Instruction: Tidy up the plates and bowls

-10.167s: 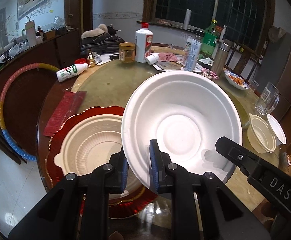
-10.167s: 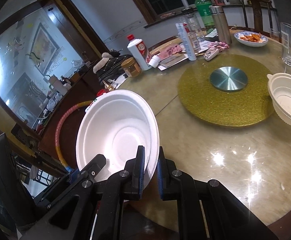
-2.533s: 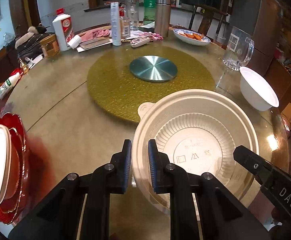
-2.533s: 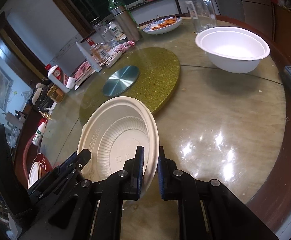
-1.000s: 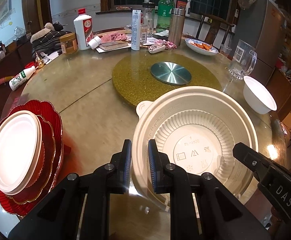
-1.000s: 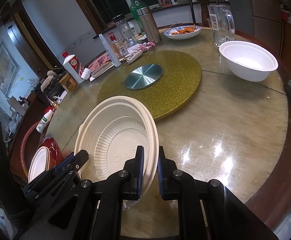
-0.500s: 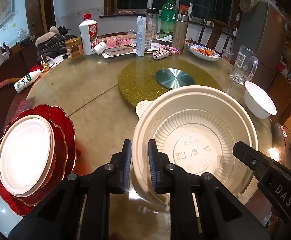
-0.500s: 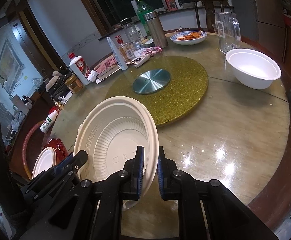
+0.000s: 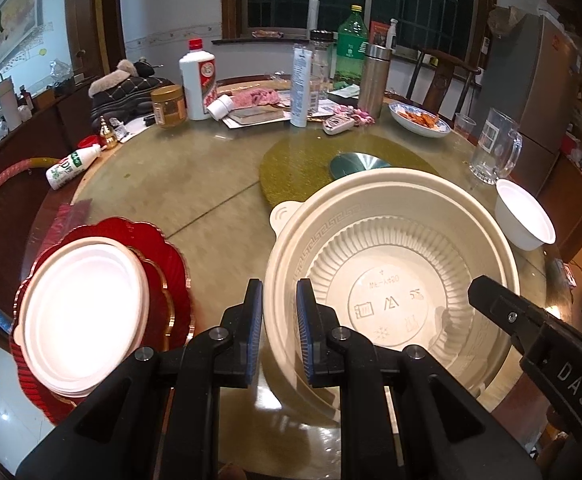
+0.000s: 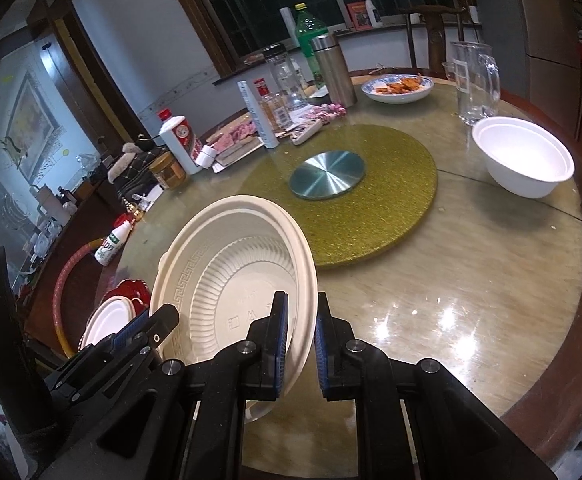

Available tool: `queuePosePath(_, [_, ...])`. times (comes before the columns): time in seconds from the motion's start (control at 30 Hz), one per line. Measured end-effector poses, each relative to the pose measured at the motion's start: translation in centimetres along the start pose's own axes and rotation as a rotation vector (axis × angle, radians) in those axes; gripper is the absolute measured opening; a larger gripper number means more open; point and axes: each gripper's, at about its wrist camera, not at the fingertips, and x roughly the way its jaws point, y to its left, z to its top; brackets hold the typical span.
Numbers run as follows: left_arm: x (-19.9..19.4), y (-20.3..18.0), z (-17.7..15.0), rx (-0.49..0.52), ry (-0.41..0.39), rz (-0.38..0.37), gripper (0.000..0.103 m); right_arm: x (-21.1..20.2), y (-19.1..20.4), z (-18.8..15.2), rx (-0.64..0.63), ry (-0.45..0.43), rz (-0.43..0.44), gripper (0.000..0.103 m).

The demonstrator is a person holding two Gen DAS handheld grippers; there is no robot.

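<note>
**Cream bowl swings toward the red plate stack**

Over the last second the red scalloped plate (image 9: 171,280) with the white plate (image 9: 83,312) on it has slid further into the left wrist view, from the near-left edge toward the middle left, and the white bowl (image 10: 523,160) on the far right of the tabletop (image 10: 451,280) has drifted off to the side. The cream bowl (image 9: 391,280) keeps the same place between the two grippers throughout. My reading is that the bowl is being carried leftward to the stack, so the stacking step is under way but not finished: the bowl hangs clear above the tabletop, well apart from the red plate, and the white bowl has not yet been collected.

The left gripper (image 9: 279,320) points forward and slightly down over the near edge of the tabletop, its fingers (image 9: 253,320) nearly closed and pinching the cream bowl's near-left rim, one inside the wall and one outside. The right gripper (image 10: 299,344) comes in from the other side, its fingers (image 10: 281,340) likewise pinching the opposite rim, with the bowl tilted so its inside faces that camera. Both grips look firm, though the thin rim could flex if the hands pull apart.

The next move likely calls for lowering the bowl level over the white plate.
</note>
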Motion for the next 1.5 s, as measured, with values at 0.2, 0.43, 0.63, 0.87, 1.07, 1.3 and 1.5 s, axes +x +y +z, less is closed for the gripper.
queuePosePath(0.2, [-1.5, 1.9, 0.7, -0.027, -0.038, 0.029, 0.014, -0.5, 2.6, 0.7, -0.044, -0.021, 0.035, 0.012])
queuePosePath(0.43, [-3.3, 5.5, 1.5, -0.075, -0.091, 0.093, 0.014, 0.0, 6.9, 1.4, -0.099, -0.022, 0.114, 0.012])
queuePosePath(0.63, [-4.3, 9.5, 1.3, -0.141, -0.116, 0.151, 0.014, 1.3, 10.8, 1.1, -0.149, 0.004, 0.178, 0.012])
queuePosePath(0.87, [-4.3, 12.6, 0.3, -0.186, -0.111, 0.194, 0.014, 3.0, 14.0, 0.1, -0.189, 0.036, 0.22, 0.012])
queuePosePath(1.07, [-3.9, 14.4, -0.5, -0.208, -0.092, 0.224, 0.014, 4.6, 15.7, -0.8, -0.206, 0.076, 0.24, 0.012])
queuePosePath(1.3, [-3.6, 16.4, -1.5, -0.236, -0.073, 0.263, 0.014, 6.0, 17.8, -1.9, -0.236, 0.111, 0.256, 0.012])
queuePosePath(1.5, [-3.3, 17.8, -2.2, -0.259, -0.058, 0.281, 0.014, 6.8, 19.1, -2.9, -0.262, 0.136, 0.254, 0.012])
